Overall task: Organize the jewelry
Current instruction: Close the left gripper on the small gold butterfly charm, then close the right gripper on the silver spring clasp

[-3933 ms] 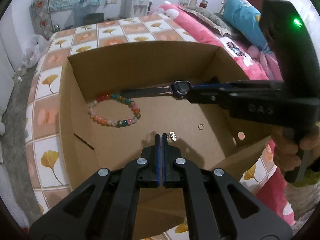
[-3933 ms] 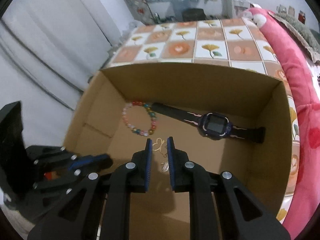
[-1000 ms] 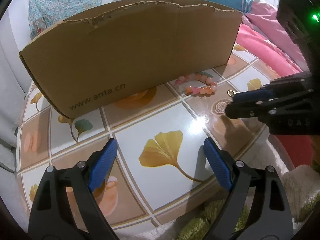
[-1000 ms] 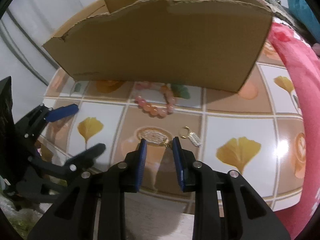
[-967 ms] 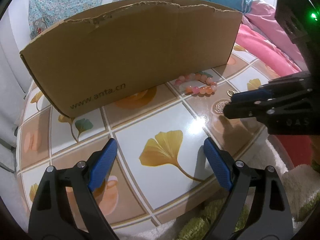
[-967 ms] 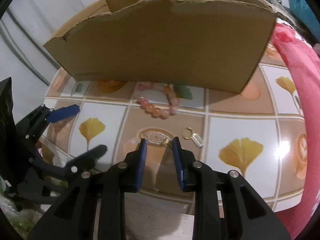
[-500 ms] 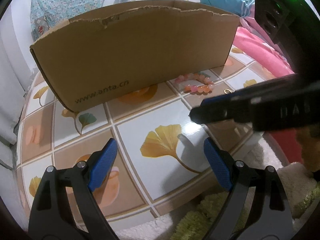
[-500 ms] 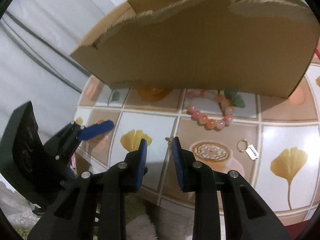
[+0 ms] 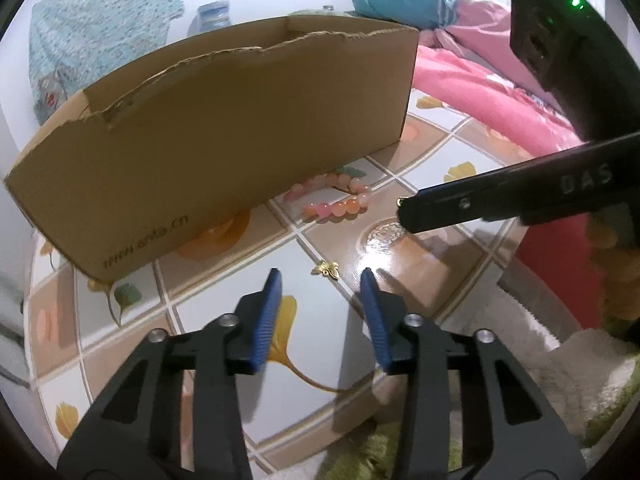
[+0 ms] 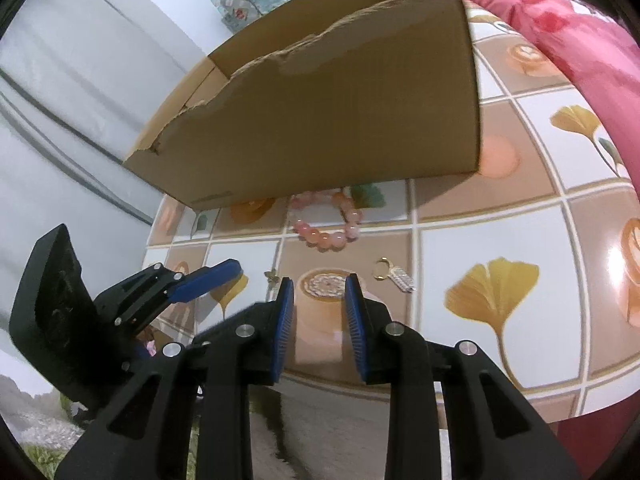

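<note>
Charm (image 9: 326, 269), small and gold, is lying on tiled tabletop (image 9: 224, 280) ahead of left gripper (image 9: 320, 300), whose empty jaws are closing. Right gripper (image 10: 319, 300) is hovering, pads parted, holding nothing. Bead bracelet (image 10: 328, 222) is resting beside cardboard box (image 10: 320, 120).

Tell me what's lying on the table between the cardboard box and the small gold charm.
In the left wrist view, only bare tiled table lies between the cardboard box and the gold charm; the pink bead bracelet sits off to the side.
</note>
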A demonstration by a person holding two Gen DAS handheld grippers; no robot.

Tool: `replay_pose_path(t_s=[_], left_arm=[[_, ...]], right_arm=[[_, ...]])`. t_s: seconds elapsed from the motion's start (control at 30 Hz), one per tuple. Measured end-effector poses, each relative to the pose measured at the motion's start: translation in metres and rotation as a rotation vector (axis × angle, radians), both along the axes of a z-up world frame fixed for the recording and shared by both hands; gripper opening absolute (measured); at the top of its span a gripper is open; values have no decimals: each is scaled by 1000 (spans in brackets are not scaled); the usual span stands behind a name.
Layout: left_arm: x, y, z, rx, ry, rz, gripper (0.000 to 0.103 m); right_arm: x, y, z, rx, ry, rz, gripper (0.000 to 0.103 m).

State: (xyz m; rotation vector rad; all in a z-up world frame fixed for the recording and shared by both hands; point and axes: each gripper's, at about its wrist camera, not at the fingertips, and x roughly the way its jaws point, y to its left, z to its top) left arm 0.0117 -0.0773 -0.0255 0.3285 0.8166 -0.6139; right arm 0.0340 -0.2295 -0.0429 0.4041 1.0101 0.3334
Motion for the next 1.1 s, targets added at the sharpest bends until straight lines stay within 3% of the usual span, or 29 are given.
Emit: replay_pose_path(t_s=[0.1,0.43,0.63,1.1], left_arm=[[4,-4,-3,19,13,-18,28],[11,-13,-5,66,21,-58,27],[8,-17,-4,65,25,-79,13],[3,-14,1,50,6,-68,12]], right_arm=[[-3,-10,2,10,-8,-5,27],[-9,-37,4,39,-10,-24,27],[-9,-37,3,44,-14,-33,27],[-12,-36,11,-19,-35,-38,27]])
